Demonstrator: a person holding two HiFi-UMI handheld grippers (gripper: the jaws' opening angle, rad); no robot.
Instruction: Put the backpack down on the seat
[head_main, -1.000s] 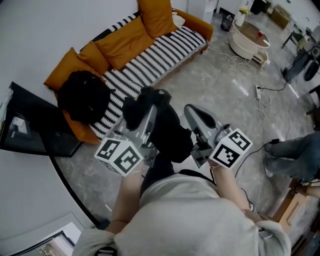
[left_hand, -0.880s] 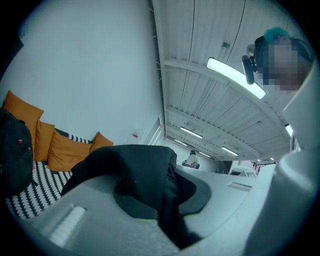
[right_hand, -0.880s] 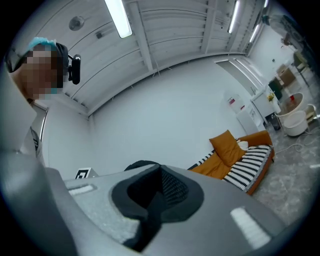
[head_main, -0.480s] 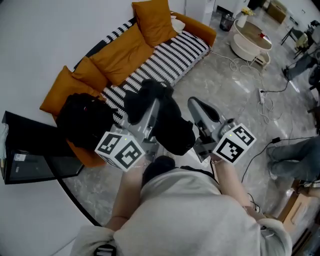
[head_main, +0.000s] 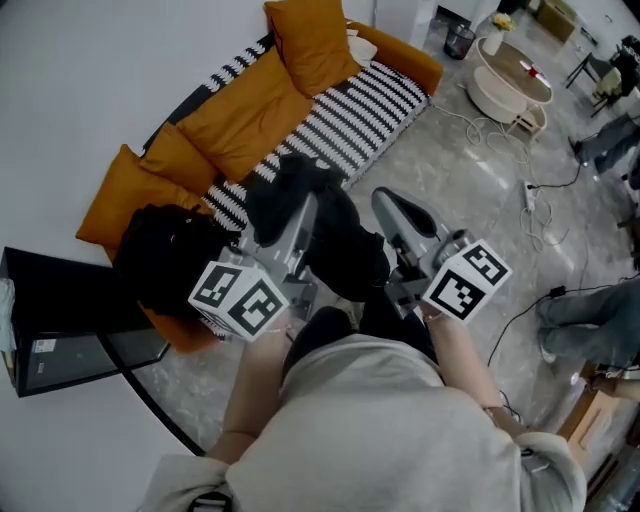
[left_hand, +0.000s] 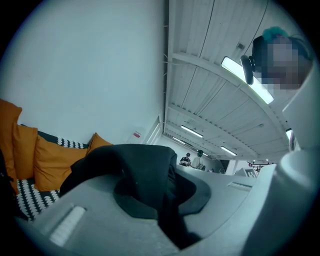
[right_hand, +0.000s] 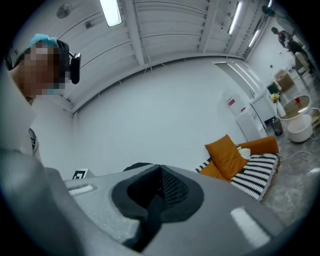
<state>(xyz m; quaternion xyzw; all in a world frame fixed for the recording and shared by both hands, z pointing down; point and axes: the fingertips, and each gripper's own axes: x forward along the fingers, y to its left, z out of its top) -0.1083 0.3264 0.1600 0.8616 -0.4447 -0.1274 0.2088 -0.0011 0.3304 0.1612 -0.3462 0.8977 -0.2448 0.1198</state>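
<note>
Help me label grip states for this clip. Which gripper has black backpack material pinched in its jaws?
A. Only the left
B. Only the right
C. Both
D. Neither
C: the left gripper is closed on bunched black fabric and the right gripper on a black strap, while the head view shows the backpack hanging between the two.
</note>
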